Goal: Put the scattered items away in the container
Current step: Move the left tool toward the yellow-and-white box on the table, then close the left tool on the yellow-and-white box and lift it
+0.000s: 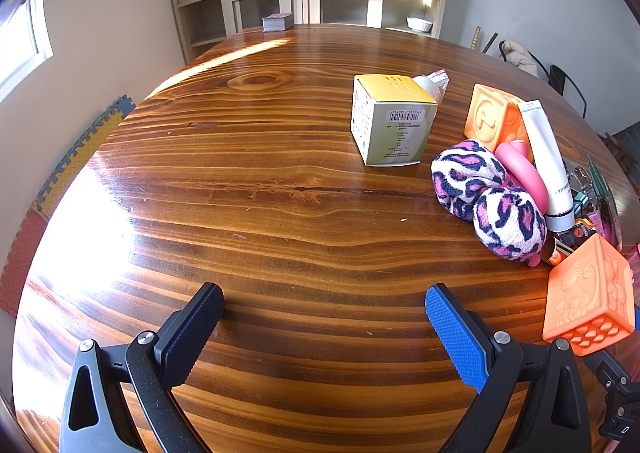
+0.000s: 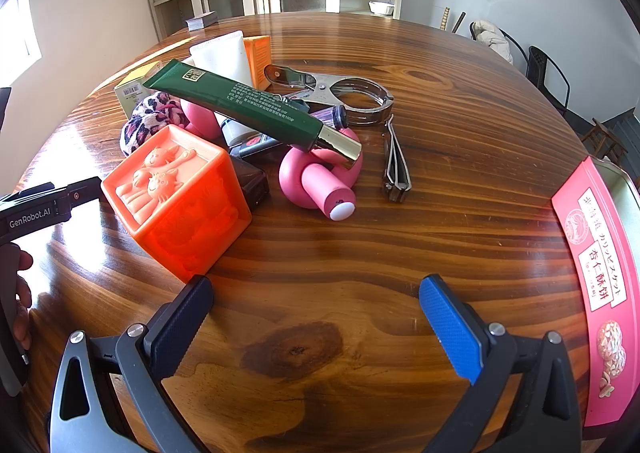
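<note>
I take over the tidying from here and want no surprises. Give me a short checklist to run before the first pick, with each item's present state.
1. Left gripper open, nothing between its jaws: ok.
2. Right gripper open, nothing between its jaws: ok.
3. Pink tin within view at the right table edge: ok.
4. Tin interior free to take items: cannot tell, mostly out of frame.
5. Orange block stands free of the pile: not ok, a dark item leans against it.
6. Green tube lies loose on top: ok, resting across the pink toy.
</note>
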Motion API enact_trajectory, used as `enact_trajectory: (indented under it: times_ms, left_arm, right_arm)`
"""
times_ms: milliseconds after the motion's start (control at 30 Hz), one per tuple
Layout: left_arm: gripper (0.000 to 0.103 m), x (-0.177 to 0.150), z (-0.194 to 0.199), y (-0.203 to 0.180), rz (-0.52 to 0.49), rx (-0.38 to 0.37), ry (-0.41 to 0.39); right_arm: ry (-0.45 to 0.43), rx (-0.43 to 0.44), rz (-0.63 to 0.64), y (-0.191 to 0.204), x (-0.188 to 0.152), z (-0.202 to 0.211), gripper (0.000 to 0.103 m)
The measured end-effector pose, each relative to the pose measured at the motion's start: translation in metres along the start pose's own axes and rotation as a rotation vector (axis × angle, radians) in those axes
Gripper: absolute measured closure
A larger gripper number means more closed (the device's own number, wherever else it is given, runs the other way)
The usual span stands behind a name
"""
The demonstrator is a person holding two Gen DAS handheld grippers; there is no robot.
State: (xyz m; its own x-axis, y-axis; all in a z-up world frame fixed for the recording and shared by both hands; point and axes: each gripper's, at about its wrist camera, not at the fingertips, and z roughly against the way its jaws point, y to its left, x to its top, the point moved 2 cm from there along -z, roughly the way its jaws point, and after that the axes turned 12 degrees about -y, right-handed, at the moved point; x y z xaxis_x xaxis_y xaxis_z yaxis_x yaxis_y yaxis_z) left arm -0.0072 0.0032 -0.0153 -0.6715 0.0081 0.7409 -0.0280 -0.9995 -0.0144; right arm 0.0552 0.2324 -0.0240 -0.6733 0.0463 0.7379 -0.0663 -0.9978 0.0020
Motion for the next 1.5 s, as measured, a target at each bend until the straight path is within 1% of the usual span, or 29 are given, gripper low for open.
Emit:
enact_trajectory:
  times_ms: [600,667,767,833,900,1000,1067,1133,1200,1300,1367,1433,1467,1500]
  left_arm:
    - [0.001,0.000,0.000,0.000,-0.005,-0.006,0.000]
    - [0.001,0.000,0.000,0.000,-0.007,-0.007,0.000]
    - [0.001,0.001,-0.002,-0.002,-0.005,-0.006,0.000]
    - [0.001,0.003,-0.002,-0.004,-0.003,-0.002,0.000]
    - [0.001,0.007,-0.001,-0.006,0.000,-0.004,-0.011]
    - [0.001,0.022,0.004,-0.013,-0.025,-0.005,-0.061]
    - [0.001,0.036,0.003,-0.017,-0.039,-0.006,-0.089]
    - [0.001,0.050,-0.002,-0.018,-0.038,0.003,-0.110]
    - [0.001,0.062,-0.012,-0.018,-0.034,0.004,-0.115]
    - [0.001,0.078,-0.037,-0.021,-0.031,0.012,-0.103]
    - [0.001,0.088,-0.052,-0.023,-0.001,0.025,-0.092]
    - [0.001,0.089,-0.062,-0.023,0.049,0.012,-0.083]
    - [0.001,0.085,-0.067,-0.023,0.066,0.004,-0.081]
    - [0.001,0.078,-0.072,-0.022,0.077,0.005,-0.056]
  right_arm:
    - [0.004,0.009,0.006,-0.002,0.003,-0.001,0.000]
    - [0.002,0.010,0.007,0.004,0.002,-0.001,0.000]
    - [-0.002,0.036,0.006,0.002,0.001,0.002,0.000]
    - [-0.014,0.065,-0.019,-0.003,0.001,0.005,0.000]
    - [-0.048,0.109,-0.083,-0.014,0.002,0.011,0.000]
    - [-0.116,0.134,-0.161,-0.029,0.006,0.021,0.000]
    - [-0.130,0.133,-0.196,-0.034,0.009,0.021,0.000]
    - [-0.135,0.149,-0.238,-0.036,0.011,0.020,0.000]
    - [-0.138,0.147,-0.249,-0.034,0.012,0.021,0.000]
    - [-0.149,0.131,-0.252,-0.036,0.014,0.016,0.000]
    - [-0.146,0.134,-0.271,-0.040,0.015,0.012,0.000]
    - [-0.123,0.147,-0.297,-0.044,0.016,0.009,0.000]
    - [-0.102,0.143,-0.308,-0.045,0.014,0.006,0.000]
    - [-0.090,0.132,-0.311,-0.046,0.013,0.004,0.000]
